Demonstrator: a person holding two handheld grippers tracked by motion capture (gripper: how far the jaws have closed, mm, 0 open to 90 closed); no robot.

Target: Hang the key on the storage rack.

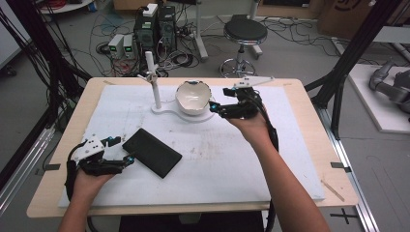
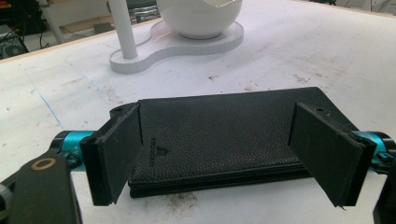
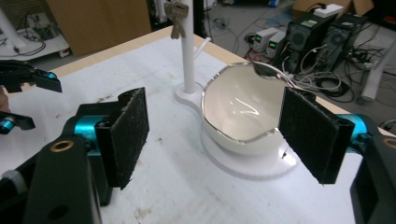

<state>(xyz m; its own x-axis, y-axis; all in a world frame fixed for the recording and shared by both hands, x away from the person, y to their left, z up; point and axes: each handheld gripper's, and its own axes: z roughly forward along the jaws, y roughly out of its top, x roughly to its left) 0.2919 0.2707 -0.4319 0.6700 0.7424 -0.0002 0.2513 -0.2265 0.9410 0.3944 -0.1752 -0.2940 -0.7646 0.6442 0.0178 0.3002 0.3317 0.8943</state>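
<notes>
Spread wide, the left gripper (image 2: 226, 156) brackets the black leather wallet (image 2: 224, 135), whose embossed logo is unreadable. Beyond the wallet, the right gripper (image 3: 224, 140), jaws wide, faces the white bowl (image 3: 245, 116).

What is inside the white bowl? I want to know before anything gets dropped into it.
The white bowl shows a bare glossy inner wall with only light reflections. Its near rim hides the bottom, so a small thing there can't be excluded. The right gripper is open before it.

Robotics lab, computer towers (image 1: 155, 26), tangled floor cables (image 1: 181, 58), black frame struts (image 1: 355, 46)
</notes>
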